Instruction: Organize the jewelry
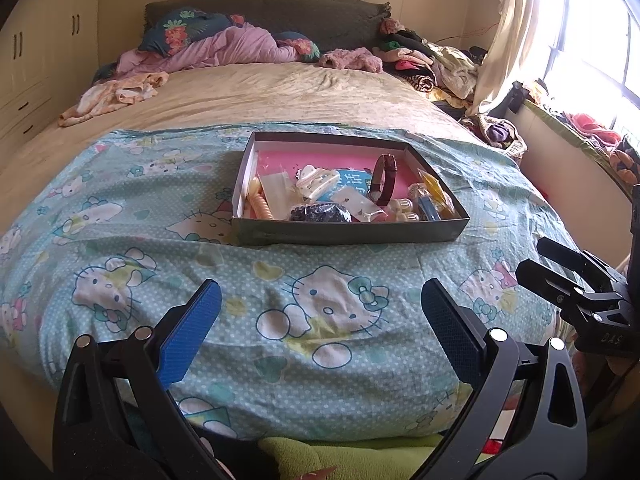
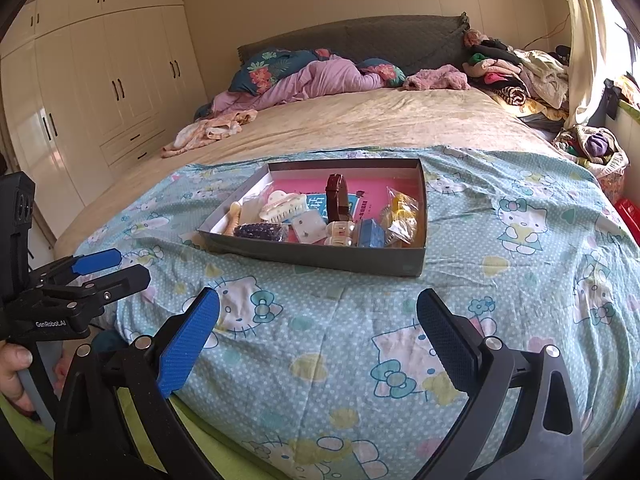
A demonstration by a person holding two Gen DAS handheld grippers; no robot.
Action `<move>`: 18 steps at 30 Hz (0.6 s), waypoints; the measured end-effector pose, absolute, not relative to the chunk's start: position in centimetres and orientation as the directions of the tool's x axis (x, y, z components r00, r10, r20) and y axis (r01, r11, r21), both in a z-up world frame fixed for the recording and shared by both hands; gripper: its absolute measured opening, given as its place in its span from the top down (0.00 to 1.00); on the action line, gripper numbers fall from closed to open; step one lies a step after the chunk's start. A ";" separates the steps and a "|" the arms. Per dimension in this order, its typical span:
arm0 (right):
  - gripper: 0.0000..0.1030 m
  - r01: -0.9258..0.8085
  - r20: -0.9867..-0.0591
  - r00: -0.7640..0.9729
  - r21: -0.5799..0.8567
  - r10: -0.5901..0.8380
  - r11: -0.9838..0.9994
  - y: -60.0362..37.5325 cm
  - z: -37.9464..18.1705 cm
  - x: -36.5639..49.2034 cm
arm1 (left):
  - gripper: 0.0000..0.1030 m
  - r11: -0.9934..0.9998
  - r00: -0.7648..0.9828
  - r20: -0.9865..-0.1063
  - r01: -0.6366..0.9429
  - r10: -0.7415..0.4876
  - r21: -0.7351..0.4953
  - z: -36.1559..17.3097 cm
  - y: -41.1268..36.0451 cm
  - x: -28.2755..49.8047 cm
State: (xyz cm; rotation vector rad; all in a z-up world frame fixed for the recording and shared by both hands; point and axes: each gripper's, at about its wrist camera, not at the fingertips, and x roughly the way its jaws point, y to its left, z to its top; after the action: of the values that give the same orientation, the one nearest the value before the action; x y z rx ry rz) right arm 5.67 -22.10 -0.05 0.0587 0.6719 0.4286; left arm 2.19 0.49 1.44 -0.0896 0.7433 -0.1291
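A shallow grey cardboard box (image 1: 348, 232) sat on a bed, on a pale blue cartoon-cat sheet (image 1: 280, 312) spread over the foot end. Inside the box, on a pink lining, lay a jumble of jewelry and hair pieces: a brown-strapped wristwatch (image 1: 383, 180) standing on edge near the middle, a cream claw hair clip (image 1: 316, 184) to its left, a dark beaded piece (image 1: 320, 213) against the front wall, a small card of earrings (image 1: 358, 204), a yellow item in a clear bag (image 1: 434, 192) at the right end, and a cream spiral hair tie (image 1: 262, 204) at the left end.

The left tongs (image 1: 320, 332) hung above the sheet just short of the box, blue pads spread wide and holding nothing. The right tongs (image 2: 318, 336) hung likewise beside them, spread wide and empty. Both stayed clear of the box. Crumpled bedding (image 2: 320, 76) was heaped by the headboard, and cream wardrobes (image 2: 100, 80) lined the left wall.
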 end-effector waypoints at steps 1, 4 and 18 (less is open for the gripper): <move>0.05 -0.367 -0.592 0.698 0.189 0.403 0.911 -22.1 -0.1 5.7 | 0.09 0.989 0.730 -0.668 0.083 -0.145 -0.124 1.5 0.5 2.1; 0.05 -0.366 -0.589 0.701 0.187 0.402 0.912 -22.1 0.1 5.7 | 0.09 0.990 0.730 -0.670 0.076 -0.135 -0.117 1.5 0.6 2.0; 0.05 -0.368 -0.587 0.703 0.184 0.402 0.912 -22.1 0.5 5.5 | 0.09 0.991 0.737 -0.664 0.072 -0.128 -0.111 1.7 0.7 1.8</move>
State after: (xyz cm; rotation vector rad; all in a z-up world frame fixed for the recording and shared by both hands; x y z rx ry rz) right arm 5.51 -22.14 0.47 0.0543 0.6658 0.4285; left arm 1.83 0.75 1.67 -0.0798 0.7345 -0.1097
